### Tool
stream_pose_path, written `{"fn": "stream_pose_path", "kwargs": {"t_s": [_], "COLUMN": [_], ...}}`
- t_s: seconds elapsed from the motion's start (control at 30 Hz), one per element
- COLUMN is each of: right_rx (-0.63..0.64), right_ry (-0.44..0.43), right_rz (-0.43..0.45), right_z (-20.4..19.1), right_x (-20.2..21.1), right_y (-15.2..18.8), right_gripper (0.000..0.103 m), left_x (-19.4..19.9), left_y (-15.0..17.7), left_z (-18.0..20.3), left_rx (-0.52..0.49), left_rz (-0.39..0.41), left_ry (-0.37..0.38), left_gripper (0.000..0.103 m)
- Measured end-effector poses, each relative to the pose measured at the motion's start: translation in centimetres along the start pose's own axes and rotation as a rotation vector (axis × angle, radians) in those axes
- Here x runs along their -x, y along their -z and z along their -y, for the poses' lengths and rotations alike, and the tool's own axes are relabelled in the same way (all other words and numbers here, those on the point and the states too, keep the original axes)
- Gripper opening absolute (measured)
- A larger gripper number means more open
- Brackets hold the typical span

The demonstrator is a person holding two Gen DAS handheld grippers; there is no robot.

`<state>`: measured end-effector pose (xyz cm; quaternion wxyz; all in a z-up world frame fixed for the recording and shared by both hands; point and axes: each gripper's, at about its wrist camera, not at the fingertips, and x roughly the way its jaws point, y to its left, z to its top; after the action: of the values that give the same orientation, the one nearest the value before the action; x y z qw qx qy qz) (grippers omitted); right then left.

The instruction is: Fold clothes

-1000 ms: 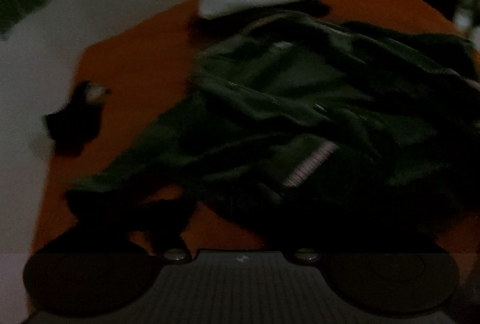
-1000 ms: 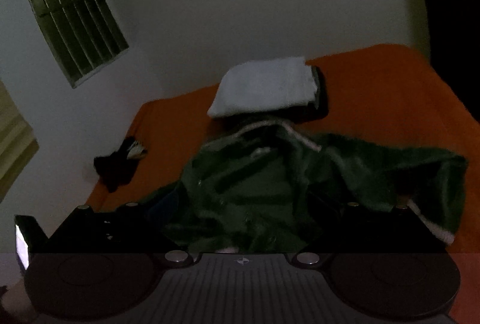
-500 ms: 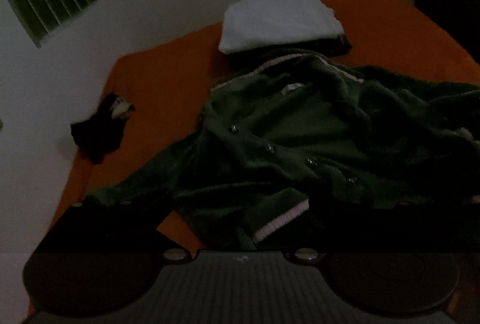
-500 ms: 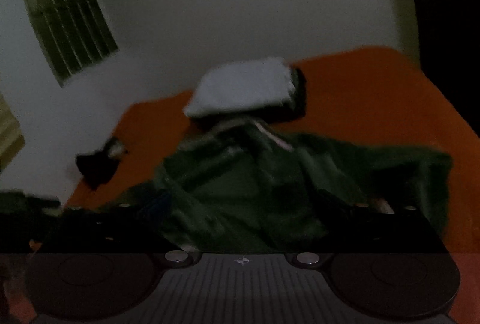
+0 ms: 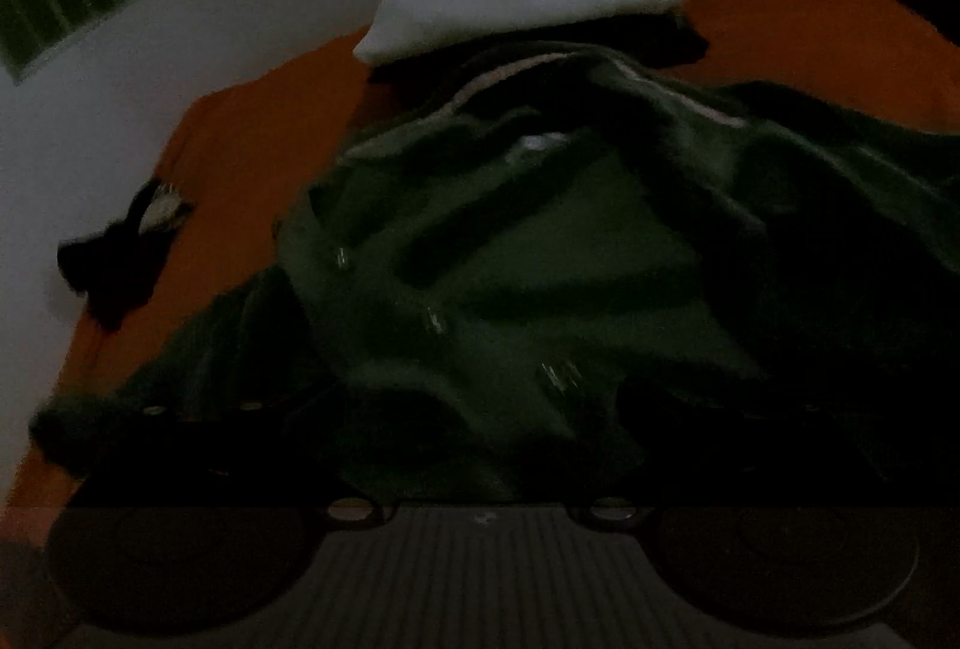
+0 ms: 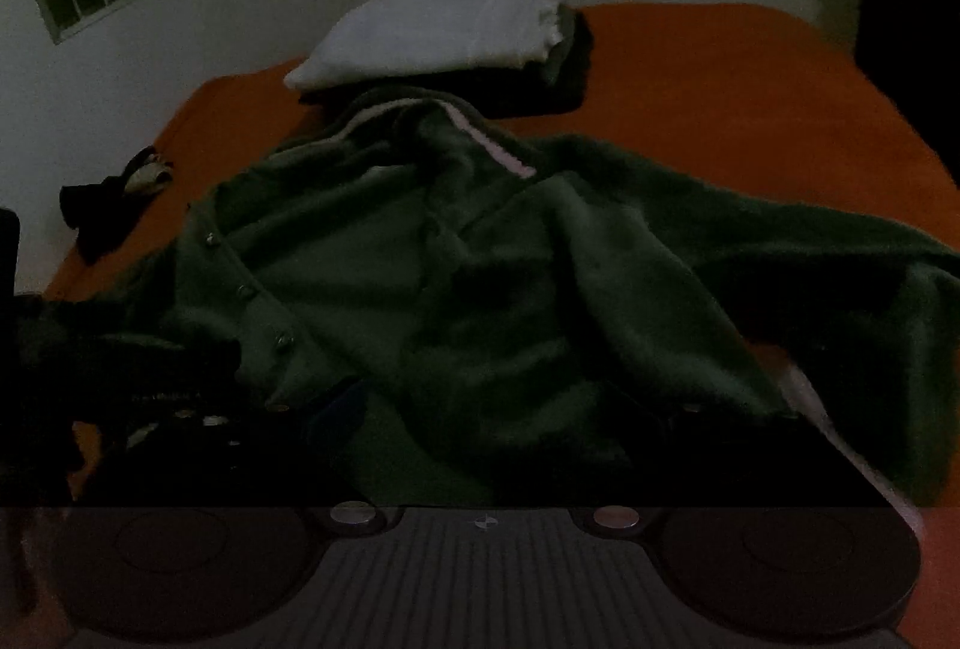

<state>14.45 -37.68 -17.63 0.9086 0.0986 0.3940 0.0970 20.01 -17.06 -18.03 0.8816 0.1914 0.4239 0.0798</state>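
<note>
Ahead of your left gripper (image 5: pixel 480 445), the green jacket (image 5: pixel 540 277) is lying crumpled on the orange bed (image 5: pixel 810 24); its dark fingers are standing wide apart. From the right wrist, your right gripper (image 6: pixel 480 445) is likewise gaping, the jacket (image 6: pixel 468 277) spreading between its fingers.

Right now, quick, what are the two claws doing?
Left claw: too dark, cannot tell; jacket lies in front of it.
Right claw: too dark, cannot tell.
</note>
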Motion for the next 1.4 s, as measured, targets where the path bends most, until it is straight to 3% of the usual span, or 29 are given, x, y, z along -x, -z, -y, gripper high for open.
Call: {"fn": "stream_pose_path", "kwargs": {"t_s": [0.13, 0.23, 0.3, 0.43, 0.5, 0.6, 0.7, 0.87, 0.93, 0.97, 1.03, 1.1, 1.17, 1.23, 1.33, 1.4], "right_rx": [-0.059, 0.010, 0.042, 0.114, 0.134, 0.172, 0.208, 0.246, 0.252, 0.255, 0.260, 0.264, 0.279, 0.261, 0.200, 0.166], "right_ry": [-0.081, -0.122, -0.137, -0.178, -0.158, -0.076, -0.018, 0.066, 0.072, 0.082, 0.114, 0.125, 0.108, 0.102, 0.090, 0.065], "right_rz": [-0.008, -0.038, -0.043, -0.092, -0.138, -0.238, -0.312, -0.329, -0.295, -0.257, -0.154, -0.019, 0.060, 0.095, 0.072, 0.032], "right_z": [4.6, 7.0, 7.4, 3.0, 0.2, -3.8, -5.9, -6.5, -5.9, -5.7, -5.4, -5.7, -6.2, -6.4, -6.6, -6.6], "right_x": [-2.5, -4.3, -6.2, -12.6, -15.0, -17.1, -16.2, -12.5, -11.4, -10.9, -9.7, -8.1, -6.4, -4.4, -2.2, -1.0], "right_y": [-3.3, -5.7, -7.7, -11.4, -13.2, -15.5, -17.3, -19.7, -20.1, -20.2, -20.1, -19.3, -17.8, -15.6, -12.1, -9.2], "right_gripper": [0.073, 0.073, 0.073, 0.071, 0.069, 0.068, 0.066, 0.067, 0.069, 0.075, 0.103, 0.103, 0.103, 0.103, 0.103, 0.103], "left_x": [-7.1, -11.8, -14.0, -15.1, -14.7, -14.8, -14.8, -14.4, -13.4, -12.8, -9.6, -5.7, -1.4, 1.8, 4.1, 5.1], "left_y": [-6.0, -9.9, -12.3, -15.3, -16.1, -16.8, -16.7, -14.5, -13.7, -13.2, -11.0, -7.9, -3.6, 0.3, 4.9, 7.8], "left_z": [-1.0, -1.7, -2.0, -3.4, -4.7, -6.6, -7.5, -7.0, -6.6, -6.4, -7.4, -8.8, -10.1, -11.1, -12.1, -12.3], "left_rx": [0.018, 0.086, 0.071, -0.042, -0.056, 0.013, 0.057, 0.192, 0.252, 0.283, 0.341, 0.390, 0.421, 0.392, 0.308, 0.231], "left_rz": [-0.024, -0.016, 0.006, 0.028, 0.019, -0.057, -0.130, -0.085, -0.055, -0.039, 0.002, 0.048, 0.103, 0.110, 0.090, 0.022], "left_ry": [-0.118, -0.111, -0.121, -0.067, -0.056, 0.000, 0.043, -0.013, 0.015, 0.037, 0.086, 0.120, 0.113, 0.117, 0.155, 0.139], "left_gripper": [0.103, 0.098, 0.098, 0.098, 0.098, 0.098, 0.098, 0.098, 0.098, 0.098, 0.095, 0.099, 0.103, 0.103, 0.103, 0.101]}}
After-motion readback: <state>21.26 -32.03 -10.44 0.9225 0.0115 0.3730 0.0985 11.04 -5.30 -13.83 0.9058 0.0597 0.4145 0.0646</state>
